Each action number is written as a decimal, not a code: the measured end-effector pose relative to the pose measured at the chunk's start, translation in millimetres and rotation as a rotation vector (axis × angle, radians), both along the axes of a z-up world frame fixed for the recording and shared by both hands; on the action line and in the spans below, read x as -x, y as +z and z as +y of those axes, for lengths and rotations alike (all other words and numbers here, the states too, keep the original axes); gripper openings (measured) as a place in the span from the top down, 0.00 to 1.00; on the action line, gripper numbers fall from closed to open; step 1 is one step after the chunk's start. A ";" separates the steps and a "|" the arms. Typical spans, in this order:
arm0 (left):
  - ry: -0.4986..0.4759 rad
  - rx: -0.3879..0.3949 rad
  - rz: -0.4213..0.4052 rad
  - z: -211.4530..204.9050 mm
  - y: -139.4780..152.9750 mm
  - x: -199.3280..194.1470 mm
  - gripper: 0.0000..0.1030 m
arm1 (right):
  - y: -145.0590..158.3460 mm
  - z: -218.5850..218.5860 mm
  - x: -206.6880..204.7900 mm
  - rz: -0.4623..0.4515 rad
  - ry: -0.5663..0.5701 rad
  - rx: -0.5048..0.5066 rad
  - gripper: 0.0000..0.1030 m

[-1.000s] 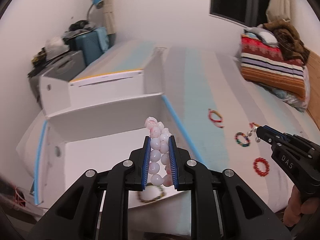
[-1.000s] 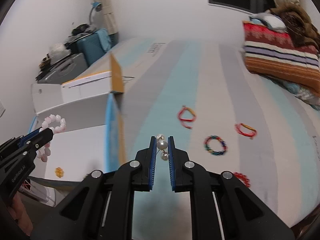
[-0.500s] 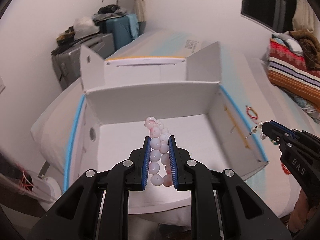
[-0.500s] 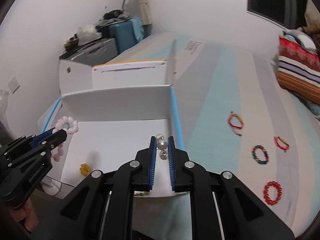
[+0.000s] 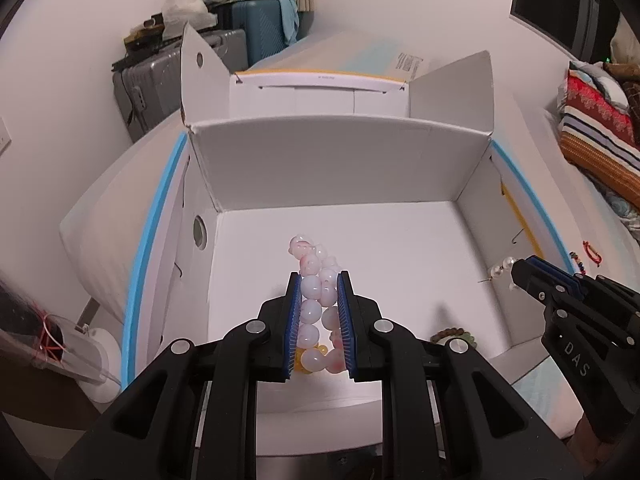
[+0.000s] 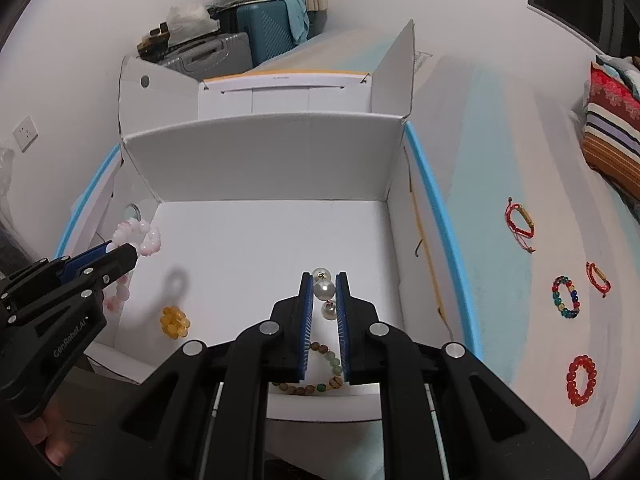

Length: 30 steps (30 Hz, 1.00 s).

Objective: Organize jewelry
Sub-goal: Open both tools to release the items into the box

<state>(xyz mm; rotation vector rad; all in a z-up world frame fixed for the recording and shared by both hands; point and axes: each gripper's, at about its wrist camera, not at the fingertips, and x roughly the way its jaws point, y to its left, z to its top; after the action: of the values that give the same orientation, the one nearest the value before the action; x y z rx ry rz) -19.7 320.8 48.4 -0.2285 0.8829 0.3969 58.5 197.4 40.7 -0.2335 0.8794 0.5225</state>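
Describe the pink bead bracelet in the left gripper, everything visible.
The pink bead bracelet is a loop of round, glossy beads, pale pink to milky white, a few blotched red. It looks like stone or glass. The left gripper is shut on it, blue-padded fingers pressing both sides, with one end poking out past the tips. It hangs above the white box floor, touching nothing else.

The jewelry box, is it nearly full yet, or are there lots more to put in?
Partway. The white box already holds a yellow bead bracelet and a brown-green one. The left gripper holds a pink bead bracelet and the right gripper pearl earrings, both over the box. Four bracelets remain on the bed, including the red one.
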 end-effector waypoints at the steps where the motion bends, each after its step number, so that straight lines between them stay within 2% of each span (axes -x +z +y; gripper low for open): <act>1: 0.001 0.001 0.003 0.9 -1.9 -0.6 0.83 | -1.4 0.9 0.1 0.001 0.001 0.002 0.90; 12: 0.025 -0.010 0.027 1.2 -4.8 -1.8 0.80 | -5.6 2.9 2.0 0.007 0.005 0.008 0.89; 13: 0.026 -0.013 0.026 0.8 -3.9 -0.9 0.73 | -4.3 3.0 3.0 0.003 0.008 0.007 0.86; 14: 0.032 -0.014 0.018 0.0 -1.8 0.5 0.64 | -2.3 2.1 4.3 -0.001 0.009 0.003 0.77; 17: 0.039 -0.024 -0.003 -4.8 5.5 4.0 0.53 | 8.4 -5.6 10.1 -0.032 0.008 -0.018 0.58; 18: 0.038 -0.026 -0.010 -6.5 8.0 5.0 0.49 | 13.0 -9.4 12.1 -0.050 0.003 -0.022 0.55; 20: 0.031 -0.029 -0.032 -13.1 14.6 7.4 0.40 | 20.8 -17.5 14.9 -0.076 -0.009 -0.033 0.38; 23: 0.021 -0.025 -0.057 -21.8 22.2 9.0 0.28 | 33.1 -36.5 18.5 -0.115 -0.035 -0.051 0.23; 25: 0.011 -0.023 -0.069 -31.0 27.4 8.5 0.26 | 39.5 -49.0 20.8 -0.139 -0.053 -0.052 0.18; 30: -0.027 -0.023 -0.102 -60.7 38.2 3.7 0.17 | 54.2 -83.9 25.8 -0.189 -0.085 -0.054 0.12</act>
<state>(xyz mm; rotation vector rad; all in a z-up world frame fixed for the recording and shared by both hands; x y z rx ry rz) -23.3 260.0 86.7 -0.2137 0.7798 0.3671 32.7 113.5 94.9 -0.1921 0.6871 0.4368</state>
